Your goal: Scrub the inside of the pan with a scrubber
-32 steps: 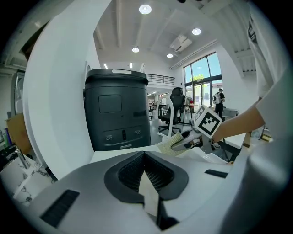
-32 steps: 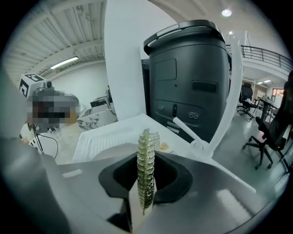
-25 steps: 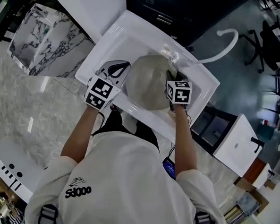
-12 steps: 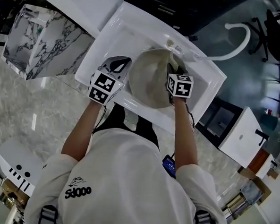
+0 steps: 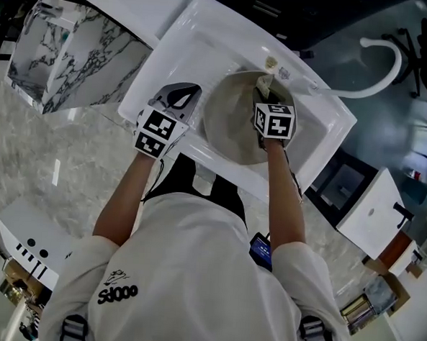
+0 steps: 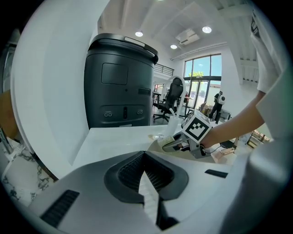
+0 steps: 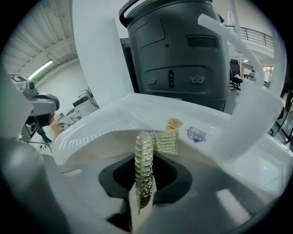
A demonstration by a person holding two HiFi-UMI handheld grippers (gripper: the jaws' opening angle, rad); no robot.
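A round grey-beige pan [image 5: 234, 128] lies in the white sink [image 5: 170, 48]. My right gripper [image 5: 265, 90] reaches over the pan's far right part and is shut on a pale yellowish mesh scrubber [image 5: 263, 81]. In the right gripper view the scrubber [image 7: 144, 169] stands upright between the pads, folded over at its top. My left gripper [image 5: 183, 103] sits at the pan's left rim. In the left gripper view the left gripper [image 6: 145, 183] is shut with a thin pale edge between the pads, seemingly the pan's rim. That view also shows the right gripper [image 6: 176, 141] across the pan.
A white curved faucet [image 5: 375, 68] arches over the sink's far right side. A black bin [image 7: 183, 55] stands behind the sink. A marble-patterned block [image 5: 69, 56] sits left of the sink. The sink's back wall carries two small stickers [image 7: 174, 124].
The right gripper with the scrubber has slid a little toward the pan's far edge. The left gripper has stayed at the pan's left rim. The head view has shifted slightly.
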